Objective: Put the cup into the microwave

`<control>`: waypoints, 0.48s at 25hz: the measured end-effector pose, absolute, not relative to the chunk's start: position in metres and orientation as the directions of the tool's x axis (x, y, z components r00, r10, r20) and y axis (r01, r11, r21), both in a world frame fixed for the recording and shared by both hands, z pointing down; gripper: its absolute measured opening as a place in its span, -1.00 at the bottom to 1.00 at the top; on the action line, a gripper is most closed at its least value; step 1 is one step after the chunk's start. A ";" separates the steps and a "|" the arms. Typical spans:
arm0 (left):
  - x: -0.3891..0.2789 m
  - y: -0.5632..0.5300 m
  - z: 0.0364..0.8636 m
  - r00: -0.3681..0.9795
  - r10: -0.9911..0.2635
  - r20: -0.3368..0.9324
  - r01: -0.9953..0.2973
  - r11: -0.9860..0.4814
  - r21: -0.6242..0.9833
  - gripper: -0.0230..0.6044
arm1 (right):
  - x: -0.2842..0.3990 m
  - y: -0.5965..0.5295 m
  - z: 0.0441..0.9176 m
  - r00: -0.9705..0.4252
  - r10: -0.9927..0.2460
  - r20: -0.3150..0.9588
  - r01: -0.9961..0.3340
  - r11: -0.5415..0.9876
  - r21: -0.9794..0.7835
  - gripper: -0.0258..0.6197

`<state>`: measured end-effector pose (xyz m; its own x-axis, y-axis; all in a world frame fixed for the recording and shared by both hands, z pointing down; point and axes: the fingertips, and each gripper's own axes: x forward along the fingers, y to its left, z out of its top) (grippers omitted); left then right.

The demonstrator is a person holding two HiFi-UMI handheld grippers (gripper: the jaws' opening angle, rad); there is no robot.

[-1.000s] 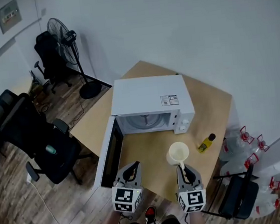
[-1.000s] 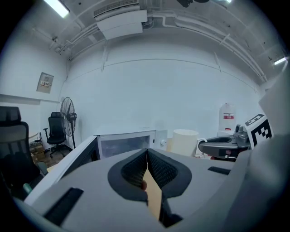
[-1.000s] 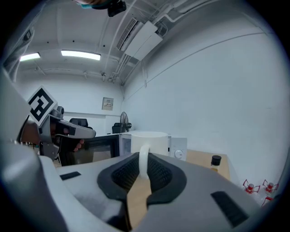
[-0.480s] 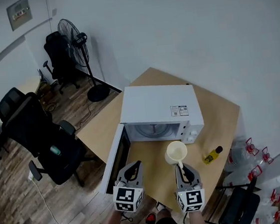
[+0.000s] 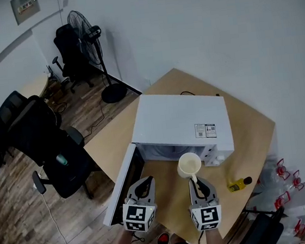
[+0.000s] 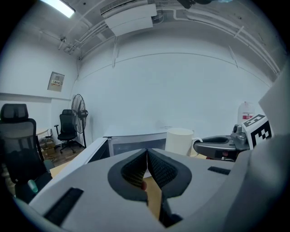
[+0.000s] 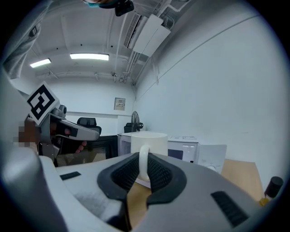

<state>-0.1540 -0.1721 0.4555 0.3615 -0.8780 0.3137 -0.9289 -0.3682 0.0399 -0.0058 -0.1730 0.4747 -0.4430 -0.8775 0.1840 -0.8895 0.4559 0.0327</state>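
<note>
Just before the microwave mouth, your right gripper, clamped on the handle of the cup, has brought it nearer than a second ago. Your left gripper rides alongside, jaws together and empty. With the door swung wide, I'd judge insertion is next.

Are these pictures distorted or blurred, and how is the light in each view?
Head view: dim, even light; the wall lines bow; the cup is sharp. Left gripper view: strong fisheye with dark round corners; a ceiling lamp glares. Right gripper view: same fisheye; the cup handle is sharp.
</note>
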 end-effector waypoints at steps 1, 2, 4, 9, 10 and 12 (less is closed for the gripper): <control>-0.154 -0.178 0.460 0.355 -0.877 0.323 -0.932 -0.361 0.043 -0.85 | -0.007 -0.180 0.480 -0.451 -0.872 0.191 -0.885 0.464 0.029 -0.76; -0.154 -0.183 0.466 0.348 -0.876 0.332 -0.934 -0.354 0.047 -0.85 | -0.009 -0.186 0.485 -0.456 -0.867 0.198 -0.882 0.470 0.026 -0.76; -0.153 -0.191 0.475 0.339 -0.874 0.348 -0.938 -0.343 0.054 -0.85 | -0.012 -0.197 0.495 -0.467 -0.859 0.212 -0.876 0.481 0.019 -0.76; -0.152 -0.206 0.496 0.325 -0.867 0.378 -0.943 -0.329 0.056 -0.85 | -0.018 -0.216 0.520 -0.496 -0.834 0.242 -0.858 0.513 0.010 -0.76; -0.152 -0.209 0.499 0.321 -0.866 0.383 -0.944 -0.325 0.056 -0.85 | -0.019 -0.220 0.525 -0.499 -0.830 0.247 -0.856 0.517 0.008 -0.76; -0.154 -0.215 0.506 0.313 -0.864 0.394 -0.947 -0.316 0.059 -0.85 | -0.020 -0.227 0.533 -0.503 -0.826 0.254 -0.853 0.521 0.006 -0.76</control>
<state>-0.1537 -0.2147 0.5059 0.3131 -0.8640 0.3943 -0.9469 -0.3161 0.0592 -0.0204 -0.2275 0.5325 -0.5030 -0.8261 0.2540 -0.8532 0.5215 0.0063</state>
